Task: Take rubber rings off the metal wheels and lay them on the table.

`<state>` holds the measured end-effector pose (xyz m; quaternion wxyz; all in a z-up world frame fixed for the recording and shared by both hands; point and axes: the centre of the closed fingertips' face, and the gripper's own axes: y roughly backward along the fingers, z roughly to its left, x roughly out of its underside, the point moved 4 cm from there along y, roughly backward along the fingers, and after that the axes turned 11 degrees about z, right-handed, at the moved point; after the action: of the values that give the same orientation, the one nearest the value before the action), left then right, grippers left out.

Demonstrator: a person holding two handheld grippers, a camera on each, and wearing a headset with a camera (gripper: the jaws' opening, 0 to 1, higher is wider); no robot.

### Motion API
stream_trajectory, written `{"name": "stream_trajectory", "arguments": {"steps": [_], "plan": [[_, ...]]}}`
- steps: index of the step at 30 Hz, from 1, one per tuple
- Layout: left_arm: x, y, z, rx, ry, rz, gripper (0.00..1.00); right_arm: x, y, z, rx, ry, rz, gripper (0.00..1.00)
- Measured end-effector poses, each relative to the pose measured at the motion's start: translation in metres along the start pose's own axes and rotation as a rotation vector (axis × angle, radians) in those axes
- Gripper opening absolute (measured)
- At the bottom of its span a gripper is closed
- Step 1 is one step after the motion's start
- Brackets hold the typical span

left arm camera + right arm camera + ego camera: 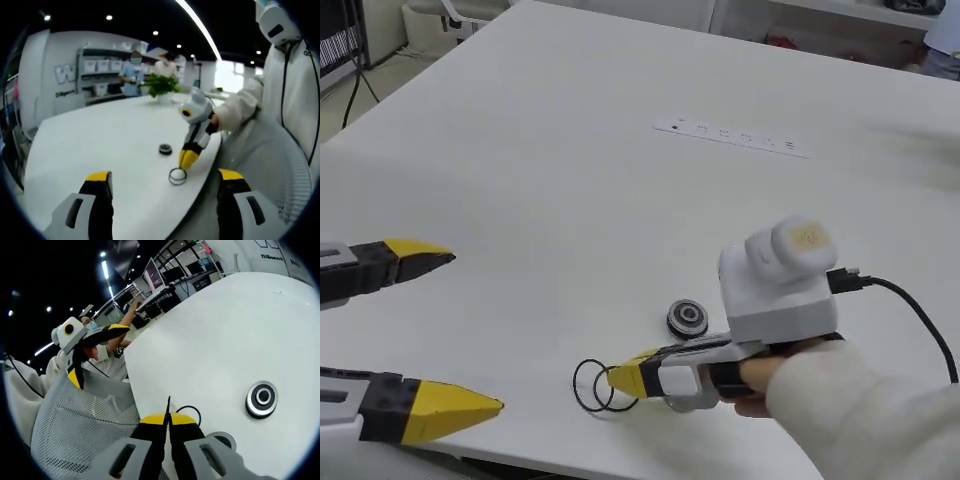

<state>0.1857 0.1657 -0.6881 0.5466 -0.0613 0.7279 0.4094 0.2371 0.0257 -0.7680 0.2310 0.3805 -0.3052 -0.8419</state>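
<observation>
Laying a rubber ring on the tabletop was judged in hand, pinched by the clenched right tongs; letting go was called for. The left tongs were seen released.

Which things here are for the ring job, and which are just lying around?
For the job:
rubber rings
metal wheel
right tongs, shut at the rings
left tongs, open

Just lying about:
power strip on the table
potted plant far behind
</observation>
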Motion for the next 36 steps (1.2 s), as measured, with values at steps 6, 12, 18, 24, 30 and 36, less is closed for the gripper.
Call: {"name": "stream_trajectory", "arguments": {"steps": [6,12,18,24,30,36], "plan": [[0.001,0.001,0.002,-0.005,0.006,-0.004,0.87,0.003,-0.001,-0.003,0.036,0.027,0.021,0.0],[0.0,-0.001,0.002,0.001,0.004,0.003,0.87,0.0,0.002,-0.006,0.069,0.047,0.006,0.08],[-0.001,-0.001,0.002,0.003,0.003,0.003,0.87,-0.011,0.013,-0.011,0.091,0.071,-0.043,0.11],[-0.008,0.001,0.004,-0.002,-0.008,-0.005,0.86,-0.022,0.029,-0.016,0.109,0.084,-0.114,0.13],[-0.021,0.006,0.011,-0.012,-0.037,-0.019,0.86,-0.035,0.049,-0.026,0.15,0.093,-0.199,0.16],[-0.045,0.007,0.019,-0.023,-0.086,-0.056,0.86,-0.042,0.073,-0.039,0.198,0.083,-0.288,0.18]]}}
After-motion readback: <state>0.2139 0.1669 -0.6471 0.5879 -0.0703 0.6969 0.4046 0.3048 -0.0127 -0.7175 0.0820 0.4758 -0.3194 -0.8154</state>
